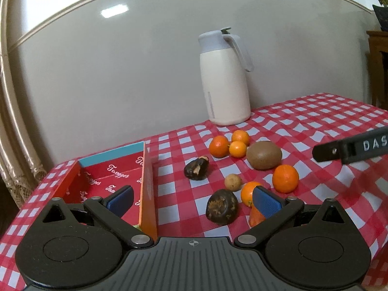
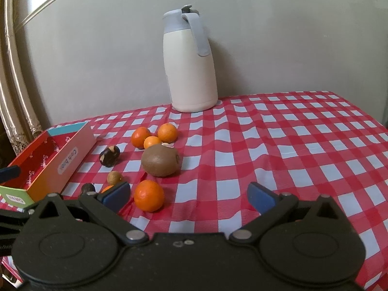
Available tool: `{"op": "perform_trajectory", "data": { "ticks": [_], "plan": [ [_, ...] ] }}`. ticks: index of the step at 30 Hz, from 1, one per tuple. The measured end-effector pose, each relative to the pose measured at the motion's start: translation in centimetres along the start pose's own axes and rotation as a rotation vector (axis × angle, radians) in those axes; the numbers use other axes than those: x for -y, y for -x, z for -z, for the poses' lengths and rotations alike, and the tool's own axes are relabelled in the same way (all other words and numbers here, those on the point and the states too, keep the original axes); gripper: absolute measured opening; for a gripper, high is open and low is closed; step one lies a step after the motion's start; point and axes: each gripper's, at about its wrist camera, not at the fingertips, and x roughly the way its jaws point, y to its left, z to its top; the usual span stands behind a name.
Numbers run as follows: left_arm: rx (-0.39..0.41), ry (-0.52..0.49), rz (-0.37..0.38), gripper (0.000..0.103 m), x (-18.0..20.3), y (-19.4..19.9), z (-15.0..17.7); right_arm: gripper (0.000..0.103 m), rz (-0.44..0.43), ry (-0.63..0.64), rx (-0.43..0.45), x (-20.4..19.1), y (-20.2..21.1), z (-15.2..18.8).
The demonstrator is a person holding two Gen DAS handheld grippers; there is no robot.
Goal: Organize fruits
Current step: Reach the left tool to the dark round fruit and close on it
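Observation:
Fruit lies loose on the red checked tablecloth (image 1: 315,121): a brown kiwi (image 1: 264,155) (image 2: 160,160), several small oranges (image 1: 285,178) (image 2: 148,195), two dark brown fruits (image 1: 222,206) (image 1: 196,168) and a small tan round fruit (image 1: 233,182) (image 2: 114,177). An open red box (image 1: 106,181) (image 2: 51,162) with an orange wall stands at the left. My left gripper (image 1: 194,202) is open, straddling the box wall and the near dark fruit. My right gripper (image 2: 189,197) is open above bare cloth, just right of the nearest orange. A piece of the right gripper (image 1: 351,149) shows at the right edge.
A white insulated jug (image 1: 224,77) (image 2: 189,60) with a grey lid and handle stands at the back of the table against the wall. A curtain (image 1: 14,121) hangs at the left. The table edge runs close on the left and front.

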Motion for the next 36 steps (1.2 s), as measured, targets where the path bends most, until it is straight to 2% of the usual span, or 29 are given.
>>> {"op": "perform_trajectory", "data": {
  "ticks": [4, 10, 11, 13, 16, 20, 24, 27, 33, 36],
  "plan": [
    [-0.020, 0.014, 0.035, 0.103, -0.2, -0.4, 0.2, 0.103, -0.004, -0.013, 0.005, 0.1, 0.1, -0.1],
    [-0.030, -0.032, 0.049, 0.102, 0.3, -1.3, 0.2, 0.103, -0.014, -0.026, 0.024, 0.1, 0.6, -0.3],
    [-0.036, -0.042, 0.048, 0.100, 0.5, -1.5, 0.1, 0.103, -0.015, -0.030, 0.026, 0.2, 0.6, -0.4],
    [-0.060, -0.069, 0.056, 0.078, 0.8, -2.2, 0.1, 0.103, -0.017, -0.040, 0.025, 0.3, 0.6, -0.4],
    [-0.102, -0.060, 0.060, 0.077, 0.6, -3.2, 0.2, 0.103, -0.023, -0.054, 0.022, 0.5, 0.6, -0.5],
    [-0.109, -0.059, 0.077, 0.077, 0.6, -3.7, 0.1, 0.103, -0.034, -0.064, 0.033, 0.6, 0.8, -0.6],
    [-0.133, -0.056, 0.124, 0.077, 0.9, -4.3, 0.1, 0.103, -0.044, -0.069, 0.038, 0.6, 0.9, -0.7],
    [-0.145, -0.067, 0.127, 0.076, 1.3, -4.8, 0.2, 0.103, -0.049, -0.071, 0.038, 0.6, 0.9, -0.7],
    [-0.200, -0.045, 0.152, 0.051, 1.2, -6.3, 0.3, 0.103, -0.053, -0.083, 0.037, 0.7, 1.0, -0.8],
    [-0.208, -0.036, 0.164, 0.049, 1.1, -6.7, 0.4, 0.103, -0.057, -0.097, 0.036, 0.8, 1.0, -0.8]
  ]
}}
